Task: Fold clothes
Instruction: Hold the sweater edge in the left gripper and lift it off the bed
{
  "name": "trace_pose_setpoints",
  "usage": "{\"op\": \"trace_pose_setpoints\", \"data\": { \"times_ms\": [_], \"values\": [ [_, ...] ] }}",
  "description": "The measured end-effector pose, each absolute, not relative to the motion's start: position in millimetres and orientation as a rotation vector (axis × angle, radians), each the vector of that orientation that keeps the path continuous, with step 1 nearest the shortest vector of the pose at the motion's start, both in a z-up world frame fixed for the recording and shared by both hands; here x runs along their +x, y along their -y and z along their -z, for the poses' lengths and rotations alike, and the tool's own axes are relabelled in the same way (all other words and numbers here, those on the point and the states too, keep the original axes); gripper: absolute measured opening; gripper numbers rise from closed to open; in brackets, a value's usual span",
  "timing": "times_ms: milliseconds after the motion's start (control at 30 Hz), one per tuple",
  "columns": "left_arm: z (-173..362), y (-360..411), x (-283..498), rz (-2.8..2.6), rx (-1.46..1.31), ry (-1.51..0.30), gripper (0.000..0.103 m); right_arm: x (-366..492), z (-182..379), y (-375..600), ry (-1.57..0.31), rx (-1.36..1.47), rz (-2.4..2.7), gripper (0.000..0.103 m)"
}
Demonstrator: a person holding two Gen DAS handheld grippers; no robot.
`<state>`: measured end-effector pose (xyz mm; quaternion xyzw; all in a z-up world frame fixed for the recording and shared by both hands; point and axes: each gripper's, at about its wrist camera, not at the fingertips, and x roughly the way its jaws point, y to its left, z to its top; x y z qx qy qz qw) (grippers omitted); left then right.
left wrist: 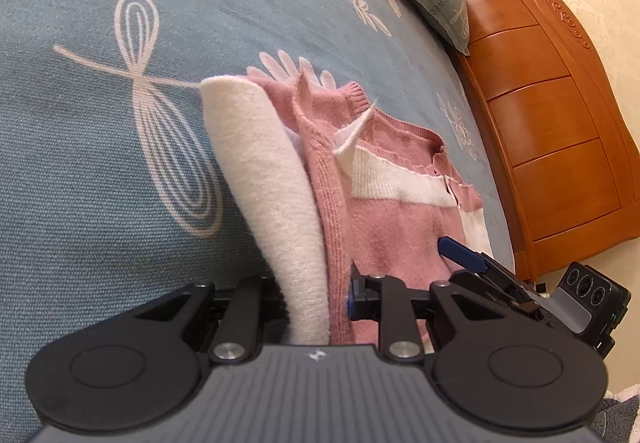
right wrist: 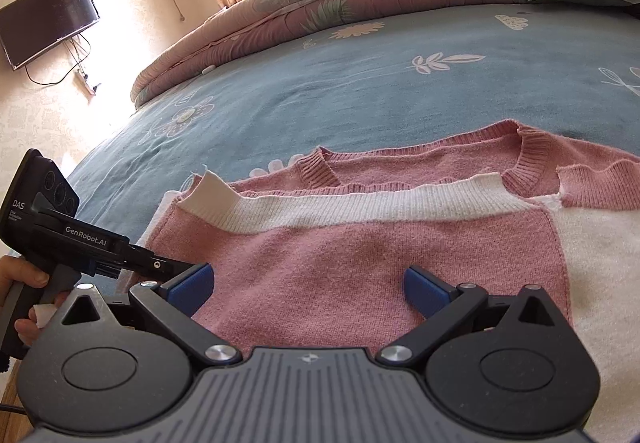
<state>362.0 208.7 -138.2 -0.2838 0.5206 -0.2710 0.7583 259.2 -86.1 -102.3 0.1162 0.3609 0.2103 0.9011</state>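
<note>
Two grippers are in play over the pink and white knitted sweater (right wrist: 360, 243), which lies spread on the blue-grey bedspread with pale flower prints (right wrist: 320, 83). On our left wrist view, the left gripper (left wrist: 316, 299) is clamped on a lifted fold of that sweater (left wrist: 304, 203), white fleecy edge and pink knit bunched together and rising straight out from between the closed fingers. From the right wrist view we see the same left gripper (right wrist: 176, 267) at the sweater's left edge, a person's hand (right wrist: 24, 283) wrapped around its handle. The right gripper (right wrist: 308, 283) is released, its blue fingertips (right wrist: 192, 283) spread wide with pink knit lying between them, nothing pinched. The white ribbed band runs across the sweater just beyond, and the pink ribbed neckline sits further out. We have a folded floral quilt (right wrist: 320, 3) at the far side of the bed, and a carved orange wooden headboard (left wrist: 540, 123) on the right in the left view.
</note>
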Motion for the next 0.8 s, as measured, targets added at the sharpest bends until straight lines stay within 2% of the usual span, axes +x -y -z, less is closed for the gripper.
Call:
{"op": "trace_pose_setpoints", "data": {
  "times_ms": [367, 600, 800],
  "values": [
    [138, -209, 360, 0.584, -0.622, -1.130, 0.023, 293, 111, 71, -0.760, 0.228, -0.373, 0.103],
    [138, -208, 360, 0.569, -0.626, -1.134, 0.023, 240, 109, 80, -0.845, 0.254, -0.362, 0.103],
    [137, -205, 359, 0.539, -0.629, -1.133, 0.024, 225, 95, 92, -0.832, 0.296, -0.370, 0.103]
  ]
}}
